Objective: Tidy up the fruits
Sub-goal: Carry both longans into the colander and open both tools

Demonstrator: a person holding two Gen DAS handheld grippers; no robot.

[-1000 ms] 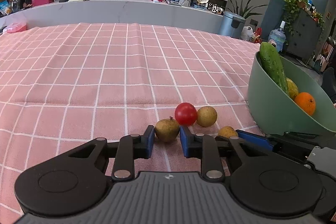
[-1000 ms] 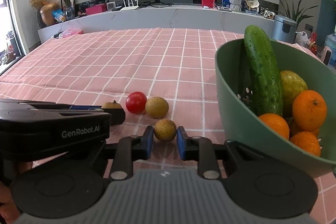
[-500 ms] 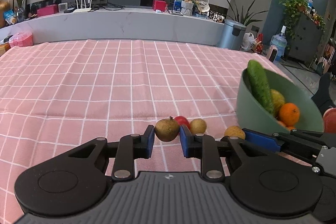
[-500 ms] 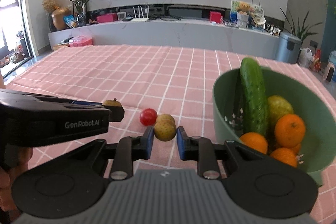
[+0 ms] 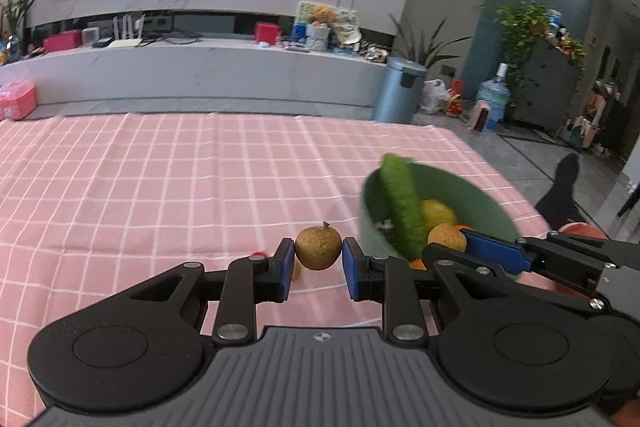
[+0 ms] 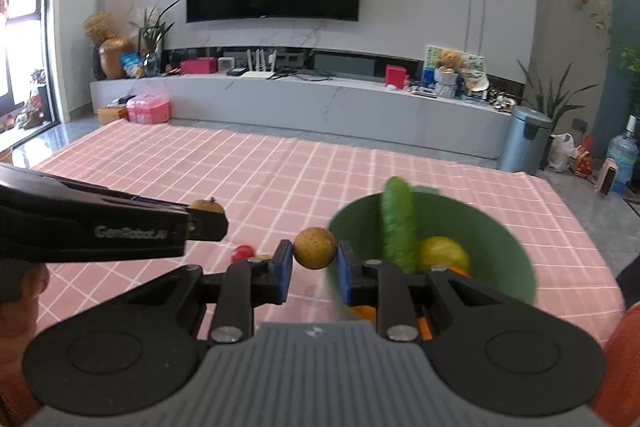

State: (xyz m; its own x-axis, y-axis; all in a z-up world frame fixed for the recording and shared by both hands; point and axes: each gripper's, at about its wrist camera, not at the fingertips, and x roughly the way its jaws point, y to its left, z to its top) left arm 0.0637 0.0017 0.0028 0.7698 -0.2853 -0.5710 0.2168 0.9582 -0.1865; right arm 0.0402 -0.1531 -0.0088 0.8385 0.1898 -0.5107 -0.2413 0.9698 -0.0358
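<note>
Two grippers, each pinching a small brown fruit above the pink checked cloth.

Left gripper (image 5: pixel 318 264) clamped on a speckled brown fruit with a stem (image 5: pixel 318 247), held clear of the tablecloth (image 5: pixel 160 187). Right gripper (image 6: pixel 314 267) pressed onto a rounder brown fruit (image 6: pixel 315 248), just beside the rim of the green bowl (image 6: pixel 516 259). Inside that bowl: an upright cucumber (image 6: pixel 397 223), a yellow-green fruit (image 6: pixel 444 253), oranges (image 5: pixel 447 237). Down on the cloth, left of the bowl, a red tomato (image 6: pixel 243 252).
</note>
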